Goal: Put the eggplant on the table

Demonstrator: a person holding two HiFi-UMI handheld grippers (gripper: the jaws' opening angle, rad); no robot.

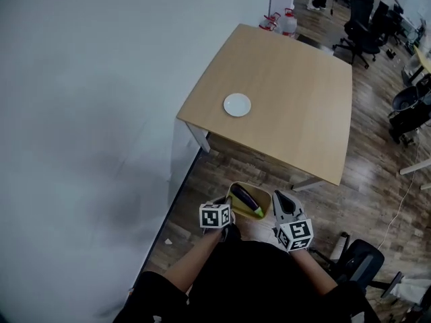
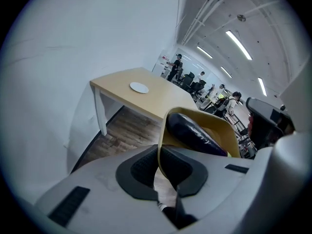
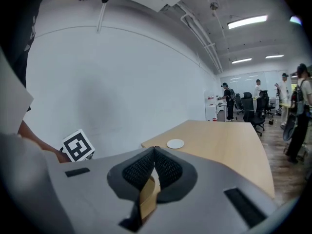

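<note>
A dark purple eggplant (image 1: 247, 200) (image 2: 197, 134) lies in a shallow yellow bowl (image 1: 267, 199) (image 2: 220, 124) held in the air over the wooden floor, short of the table's near edge. My left gripper (image 1: 229, 204) (image 2: 158, 148) is shut on the bowl's left rim. On the opposite side my right gripper (image 1: 275, 204) (image 3: 154, 153) is shut on the bowl's other rim (image 3: 147, 197), which shows as a tan strip between its pads. The light wooden table (image 1: 289, 99) (image 2: 163, 97) (image 3: 226, 147) stands ahead, with a small white plate (image 1: 237, 104) (image 2: 139, 87) (image 3: 175, 144) near its left edge.
A white wall runs along the left. Water jugs (image 1: 287, 22) stand past the table's far end. Black office chairs (image 1: 360, 25) and people fill the back right. Another dark chair (image 1: 357, 261) is close at my right.
</note>
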